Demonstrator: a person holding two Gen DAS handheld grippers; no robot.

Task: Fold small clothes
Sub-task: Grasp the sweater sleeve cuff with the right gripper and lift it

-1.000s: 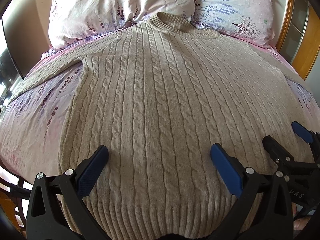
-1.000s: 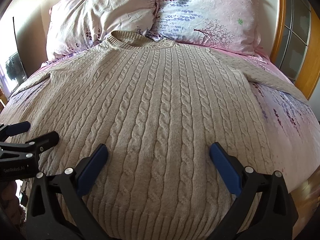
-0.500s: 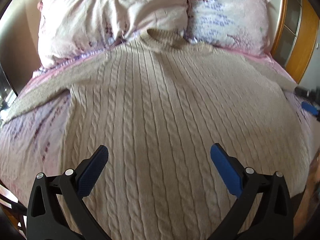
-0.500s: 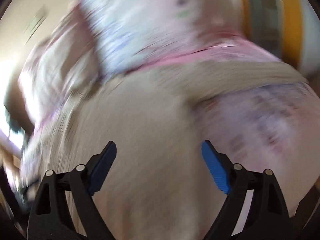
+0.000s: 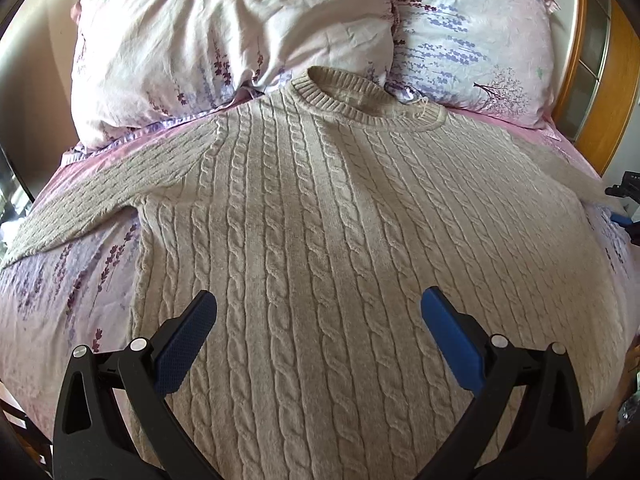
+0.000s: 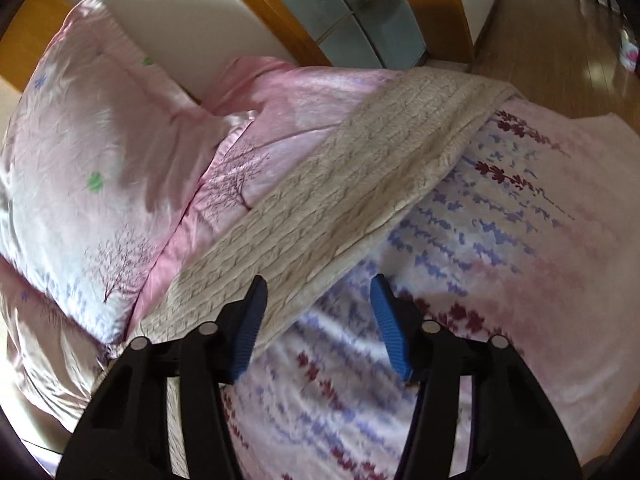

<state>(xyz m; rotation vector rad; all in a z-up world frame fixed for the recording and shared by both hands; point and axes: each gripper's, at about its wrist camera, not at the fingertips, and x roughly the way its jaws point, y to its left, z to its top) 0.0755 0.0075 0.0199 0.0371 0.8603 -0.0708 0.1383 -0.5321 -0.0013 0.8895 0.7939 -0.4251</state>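
Observation:
A beige cable-knit sweater [image 5: 320, 240] lies flat, front up, on the bed, collar toward the pillows and both sleeves spread out. My left gripper [image 5: 318, 316] hovers open over its lower body, nothing between the blue pads. My right gripper [image 6: 318, 300] hangs over the sweater's right sleeve [image 6: 360, 172], which runs diagonally to the bed's far edge. Its jaws are closing; the sleeve's lower edge lies below the gap, and the pads do not press on it. The right gripper [image 5: 622, 216] also shows small at the right edge of the left wrist view.
Two floral pillows [image 5: 224, 40] [image 5: 472, 40] lean at the head of the bed. The pink floral sheet [image 6: 500, 260] covers the mattress. A wooden and glass headboard [image 6: 360, 20] stands behind, and wooden floor [image 6: 560, 48] lies past the bed's right side.
My right gripper has swung from the sweater's body out to the right sleeve, rolled over, and its jaws have narrowed. My left gripper has crept forward up the sweater and stays open.

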